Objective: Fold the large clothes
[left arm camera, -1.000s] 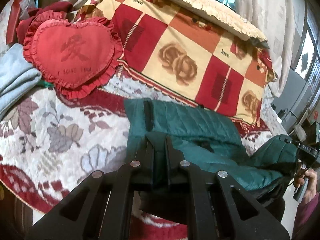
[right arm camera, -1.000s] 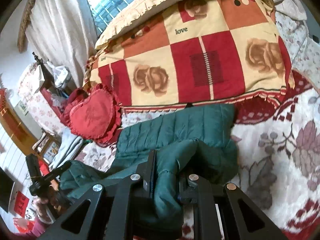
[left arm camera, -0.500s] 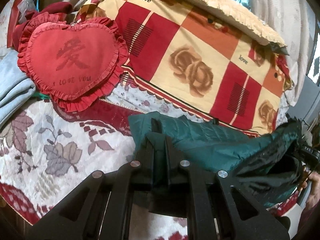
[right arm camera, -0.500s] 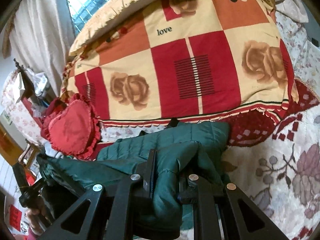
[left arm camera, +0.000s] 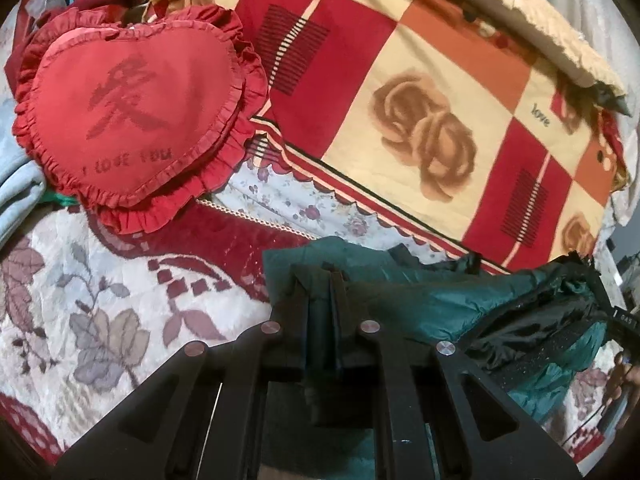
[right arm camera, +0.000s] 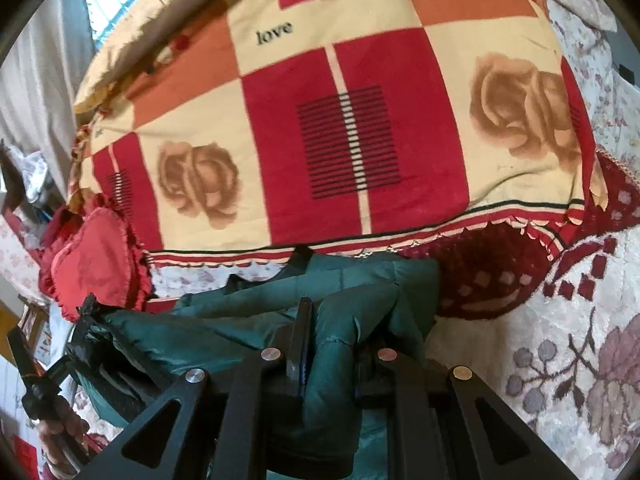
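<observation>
My left gripper point(left arm camera: 320, 280) has its fingers pressed together on an edge of the green jacket point(left arm camera: 420, 304), low in the middle of the left wrist frame; the cloth is pinched thin between the pads. My right gripper point(right arm camera: 332, 320) is clamped on a thicker bunch of the same jacket point(right arm camera: 340, 344), which bulges up between its fingers point(right arm camera: 298, 336) in the lower middle of the right wrist frame. From both grips the jacket stretches across — in the left view it runs to the lower right, where its dark lining point(left arm camera: 532, 332) shows and the other gripper's body sits at the frame edge; in the right view it runs to the lower left, where a hand point(right arm camera: 60, 436) holds the other gripper's handle. The jacket's far edge lies on the bedspread point(left arm camera: 80, 312), a pale floral cover with dark red patches, just below the hem of the checked quilt point(right arm camera: 352, 120). That quilt — red, orange and cream squares with roses and the word "love" — fills the upper half of both frames. A red heart cushion point(left arm camera: 132, 108) with a frilled edge lies at the upper left of the left view and at the left edge of the right view, touching the quilt. A grey cloth point(left arm camera: 16, 184) shows at the far left, beside the cushion.
</observation>
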